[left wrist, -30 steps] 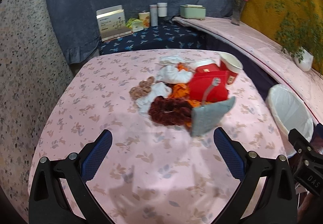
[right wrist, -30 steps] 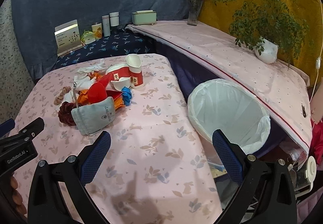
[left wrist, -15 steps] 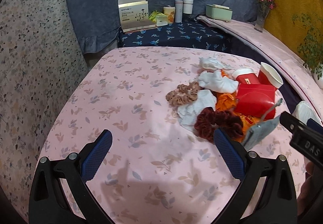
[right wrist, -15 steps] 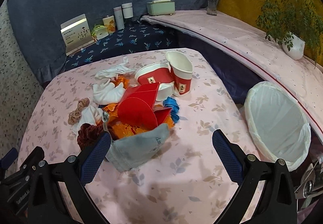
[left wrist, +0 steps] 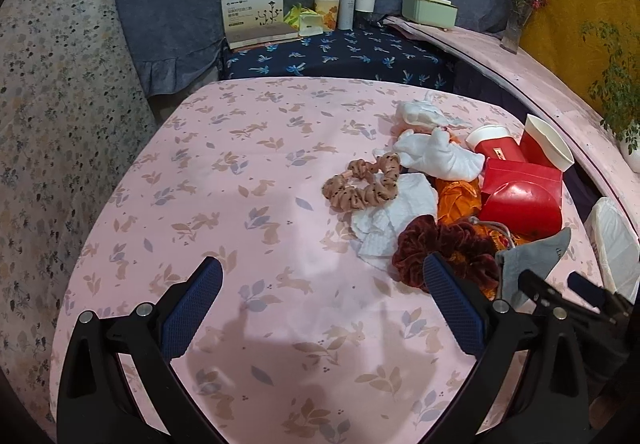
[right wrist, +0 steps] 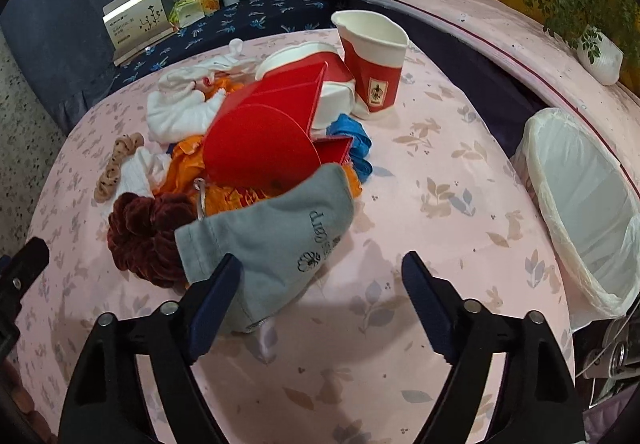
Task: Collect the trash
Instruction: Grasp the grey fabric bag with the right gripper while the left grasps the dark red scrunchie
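A pile of clutter lies on the pink table (left wrist: pixel 240 172): a red paper cup (right wrist: pixel 374 60), a red box (right wrist: pixel 264 136), a grey pouch (right wrist: pixel 276 240), a dark red scrunchie (right wrist: pixel 144 240), a tan scrunchie (left wrist: pixel 362 186), white tissues (left wrist: pixel 394 220), white cloth (left wrist: pixel 436 156), orange wrapper (left wrist: pixel 456 196) and blue plastic (right wrist: pixel 354 140). My right gripper (right wrist: pixel 320 300) is open and empty, its left finger touching or just over the pouch. My left gripper (left wrist: pixel 320 308) is open and empty over bare cloth, left of the pile. A white-lined bin (right wrist: pixel 584 204) stands at the table's right edge.
Behind the table a dark blue surface holds a white box (left wrist: pixel 254 14), cans and bottles (left wrist: pixel 356 4) and a green case (left wrist: pixel 430 10). A pink shelf (right wrist: pixel 520 36) along the right carries a potted plant (right wrist: pixel 600 52) and a flower vase (left wrist: pixel 516 20).
My right gripper has moved forward and left, close up to the pile and over the grey pouch. My left gripper has swung left, so the pile now sits to its right.
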A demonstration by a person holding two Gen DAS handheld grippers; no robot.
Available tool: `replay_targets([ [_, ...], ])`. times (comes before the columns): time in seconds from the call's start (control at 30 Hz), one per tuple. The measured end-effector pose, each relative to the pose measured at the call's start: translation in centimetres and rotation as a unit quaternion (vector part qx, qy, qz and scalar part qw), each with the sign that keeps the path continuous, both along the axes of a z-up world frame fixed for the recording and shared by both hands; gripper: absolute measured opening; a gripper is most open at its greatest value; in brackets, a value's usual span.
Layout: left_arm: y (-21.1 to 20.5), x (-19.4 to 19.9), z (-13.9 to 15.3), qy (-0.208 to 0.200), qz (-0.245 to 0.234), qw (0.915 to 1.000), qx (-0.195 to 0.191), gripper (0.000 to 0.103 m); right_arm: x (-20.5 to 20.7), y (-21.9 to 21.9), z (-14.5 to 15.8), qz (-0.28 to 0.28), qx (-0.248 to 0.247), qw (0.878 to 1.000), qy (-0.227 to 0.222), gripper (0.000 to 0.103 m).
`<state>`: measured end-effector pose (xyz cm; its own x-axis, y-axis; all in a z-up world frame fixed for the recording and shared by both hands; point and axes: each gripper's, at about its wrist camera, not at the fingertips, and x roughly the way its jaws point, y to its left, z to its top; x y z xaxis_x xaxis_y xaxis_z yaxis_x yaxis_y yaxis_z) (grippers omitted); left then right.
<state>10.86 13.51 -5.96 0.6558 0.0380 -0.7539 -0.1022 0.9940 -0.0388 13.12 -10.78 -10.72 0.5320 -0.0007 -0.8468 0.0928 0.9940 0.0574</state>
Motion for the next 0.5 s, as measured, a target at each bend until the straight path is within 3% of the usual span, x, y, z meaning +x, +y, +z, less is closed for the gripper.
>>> replay_targets([
  [0.27,-1.5,0.4,-0.4,0.005,-0.018,0.9998,-0.012,0.096,-2.3,-0.1,1.2,0.013,0.021,1.0,-0.016,0.075],
  [0.33,-1.4,0.4,-0.4,0.006,-0.014,0.9998,-0.012,0.096,-2.8,1.2,1.4,0.031,0.013,0.999,-0.02,0.081],
  [0.5,-0.4,0.2,-0.4,0.009,0.0,0.9999,-0.011,0.096,-2.6,4.0,0.2,0.067,-0.012,0.998,-0.014,0.08],
])
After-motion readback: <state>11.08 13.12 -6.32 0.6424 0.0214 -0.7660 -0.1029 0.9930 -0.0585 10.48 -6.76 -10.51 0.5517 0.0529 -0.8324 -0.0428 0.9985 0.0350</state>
